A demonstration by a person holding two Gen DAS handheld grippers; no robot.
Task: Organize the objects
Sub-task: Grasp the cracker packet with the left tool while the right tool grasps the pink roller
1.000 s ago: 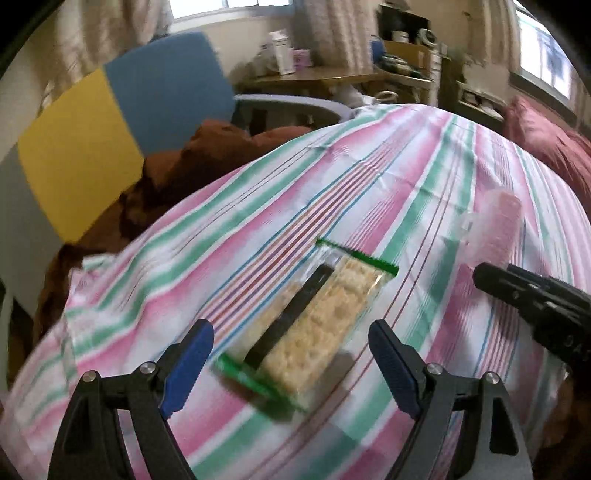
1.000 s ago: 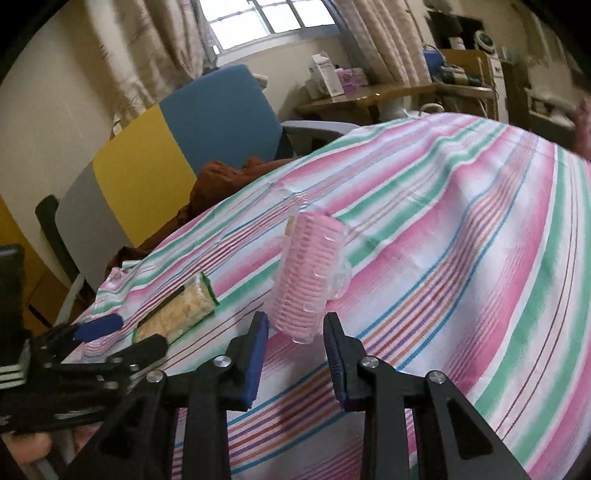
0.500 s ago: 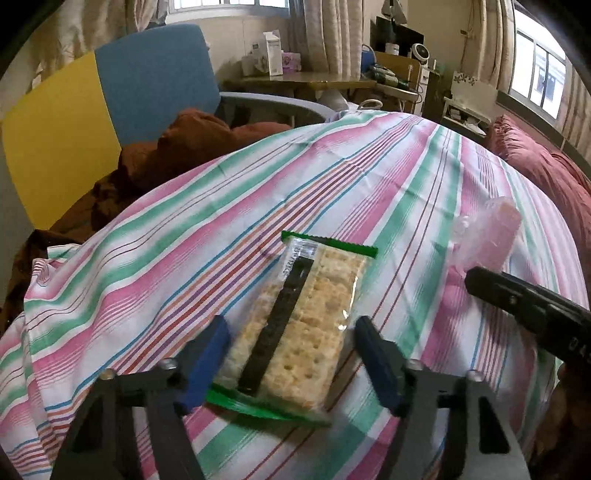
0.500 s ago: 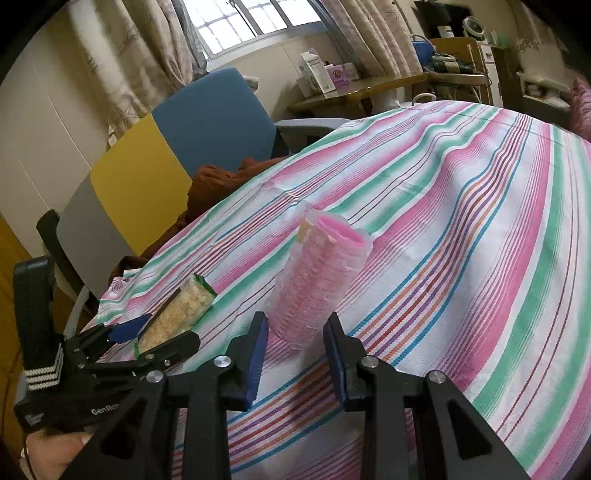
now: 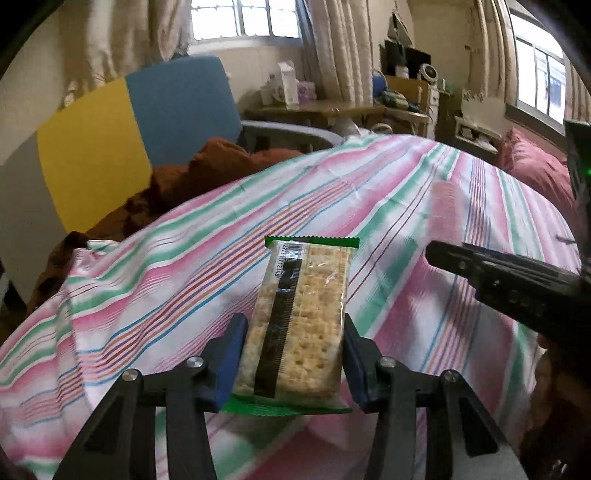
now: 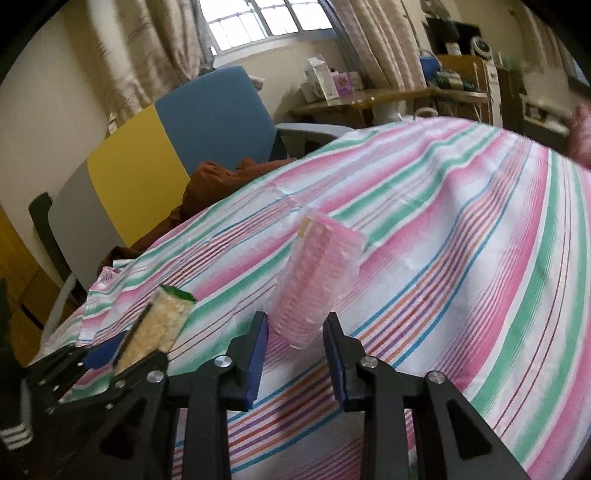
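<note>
Nearest the left wrist camera, the left tongs (image 5: 291,363) are closed on a cracker packet (image 5: 301,325), their blue pads pressed against its two long sides; the packet, clear with green sealed ends and a black strip down its length, points away from the camera above the striped cloth (image 5: 147,288). In the right wrist view the right tongs (image 6: 295,350) hold a pink ribbed roller in clear wrap (image 6: 317,280), though there the picture is blurred and a small gap shows beside each pad, so whether the pads press on it cannot be told. The roller leans slightly left over the pink, green and white cloth, and the packet in the left tongs lies off to its left, well apart. Beyond the cloth's far edge sits a rumpled brown blanket (image 5: 207,173), then a chair with blue and yellow panels (image 6: 207,122), and behind these a cluttered wooden desk (image 6: 388,98) under a curtained window (image 6: 266,22).
</note>
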